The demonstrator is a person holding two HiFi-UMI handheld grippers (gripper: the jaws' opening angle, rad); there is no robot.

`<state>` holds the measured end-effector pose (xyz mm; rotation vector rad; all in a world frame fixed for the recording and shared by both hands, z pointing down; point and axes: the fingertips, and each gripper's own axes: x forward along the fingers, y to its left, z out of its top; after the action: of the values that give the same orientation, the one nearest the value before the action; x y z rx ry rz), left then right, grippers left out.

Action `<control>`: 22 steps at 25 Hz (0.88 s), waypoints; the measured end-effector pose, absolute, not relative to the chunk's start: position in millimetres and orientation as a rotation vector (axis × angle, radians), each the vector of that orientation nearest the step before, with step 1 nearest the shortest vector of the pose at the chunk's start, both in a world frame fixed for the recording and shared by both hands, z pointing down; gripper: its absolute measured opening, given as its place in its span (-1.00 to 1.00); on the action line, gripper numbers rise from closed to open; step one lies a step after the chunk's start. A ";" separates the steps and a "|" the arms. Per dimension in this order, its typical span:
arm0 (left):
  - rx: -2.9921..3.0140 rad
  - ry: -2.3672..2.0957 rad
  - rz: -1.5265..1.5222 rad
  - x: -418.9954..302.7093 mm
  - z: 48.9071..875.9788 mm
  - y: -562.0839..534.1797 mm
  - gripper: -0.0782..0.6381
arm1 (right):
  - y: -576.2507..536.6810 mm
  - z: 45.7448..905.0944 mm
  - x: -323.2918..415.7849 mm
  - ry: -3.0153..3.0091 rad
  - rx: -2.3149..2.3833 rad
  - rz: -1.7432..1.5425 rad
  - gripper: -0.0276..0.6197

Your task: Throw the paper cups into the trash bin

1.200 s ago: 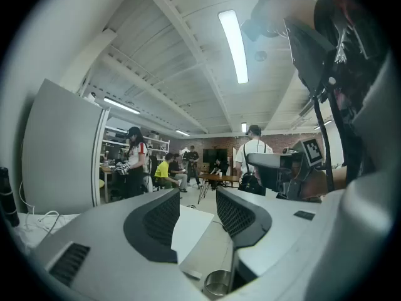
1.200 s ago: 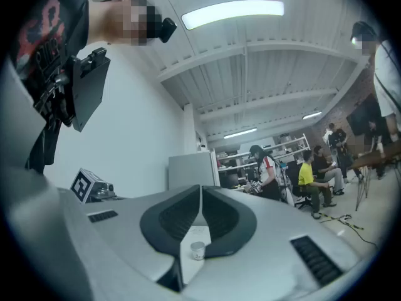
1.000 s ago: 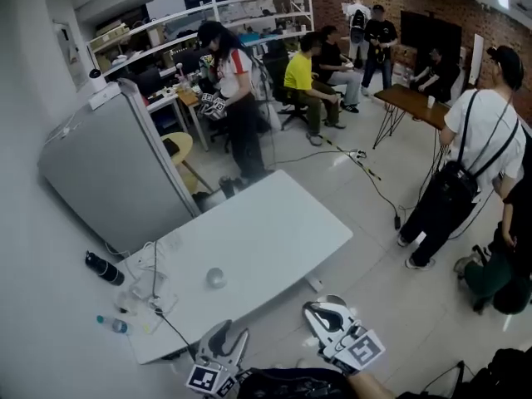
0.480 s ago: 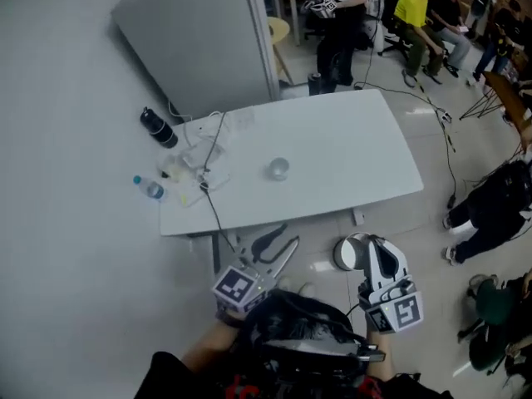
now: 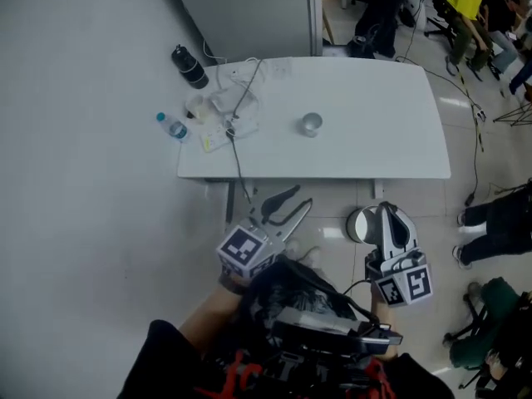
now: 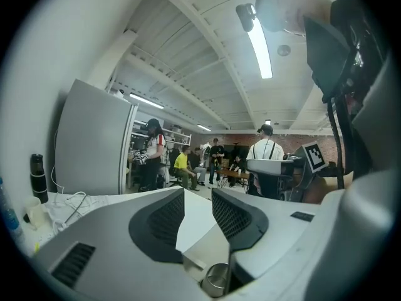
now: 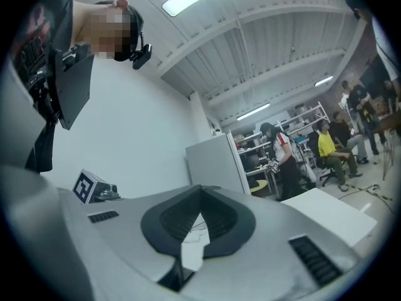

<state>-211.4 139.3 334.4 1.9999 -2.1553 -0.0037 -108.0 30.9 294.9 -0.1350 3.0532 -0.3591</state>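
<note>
A small greyish paper cup (image 5: 310,125) stands upright near the middle of the white table (image 5: 374,140). My left gripper (image 5: 291,204) hovers just off the table's front edge. Its jaws have just narrowed a little but are still open, with nothing between them. My right gripper (image 5: 385,211) is shut and empty. It hangs over the floor, beside a round white bin (image 5: 359,225). In the left gripper view a grey open-topped cylinder (image 6: 217,279) shows low in the gap of that gripper (image 6: 197,196), apart from the pads. The right gripper view shows the right gripper (image 7: 200,196) with its tips meeting.
A black bottle (image 5: 189,66), a small water bottle (image 5: 170,126) and a heap of cables (image 5: 229,110) crowd the table's left end. A grey partition (image 5: 241,7) stands behind. Several people sit and stand at the far right, and one person's legs (image 5: 499,223) are close by.
The head view has swung steeply down, so the table now lies across the upper frame. Both grippers have come up to the table's front edge, the right one beside the round bin.
</note>
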 end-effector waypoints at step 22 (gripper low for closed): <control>1.865 -2.319 -0.018 -167.8 319.6 111.5 -0.42 | 5.7 275.5 -75.1 3.065 0.118 -0.282 -0.90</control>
<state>-167.8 111.5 319.6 1.8653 -2.3190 -0.0177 -75.1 5.7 275.5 0.1179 3.0654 -0.2823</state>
